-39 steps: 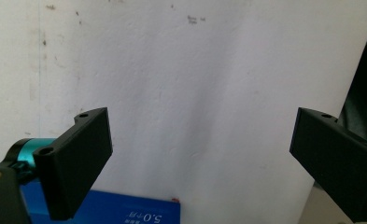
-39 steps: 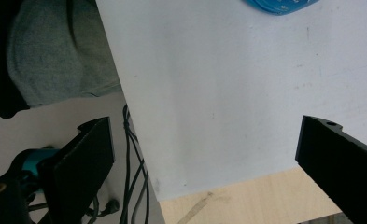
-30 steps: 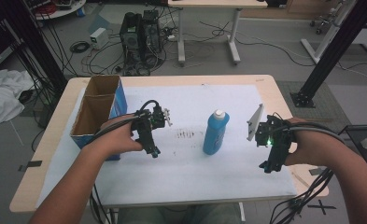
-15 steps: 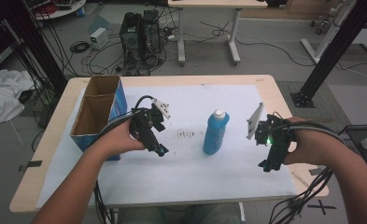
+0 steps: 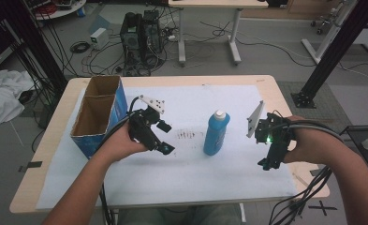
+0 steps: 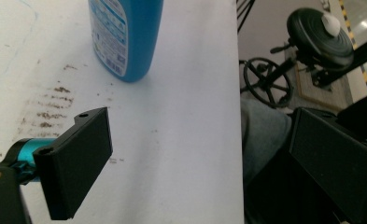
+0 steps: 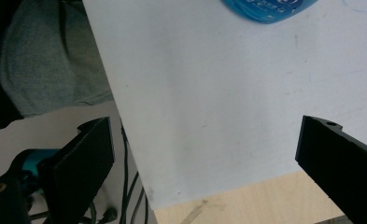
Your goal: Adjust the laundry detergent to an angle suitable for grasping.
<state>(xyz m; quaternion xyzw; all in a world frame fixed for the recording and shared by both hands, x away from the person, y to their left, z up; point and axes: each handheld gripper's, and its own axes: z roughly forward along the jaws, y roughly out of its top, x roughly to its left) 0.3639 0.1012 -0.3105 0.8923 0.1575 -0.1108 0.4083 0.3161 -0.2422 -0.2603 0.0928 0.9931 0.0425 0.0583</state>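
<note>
A blue bottle [image 5: 216, 133] with a white cap stands upright near the middle of the white sheet [image 5: 191, 173]. My left gripper [image 5: 165, 137] hovers to its left, jaws open and empty, pointing toward the bottle. In the left gripper view the bottle [image 6: 125, 37] stands ahead at upper left, beyond the open gripper [image 6: 200, 163]. My right gripper [image 5: 267, 161] is right of the bottle, aimed at the table's near edge. In the right gripper view the gripper [image 7: 204, 158] is open over the sheet's edge, and the bottle's base [image 7: 265, 9] shows at the top.
An open cardboard box [image 5: 97, 115] with a blue side stands at the table's left. Brown smudges [image 5: 187, 135] mark the sheet between the left gripper and the bottle. Cables, a computer tower and table legs lie on the floor beyond the far edge.
My left gripper has swung and shifted right toward the bottle, its jaws now spread apart. The right gripper and the bottle have stayed where they were.
</note>
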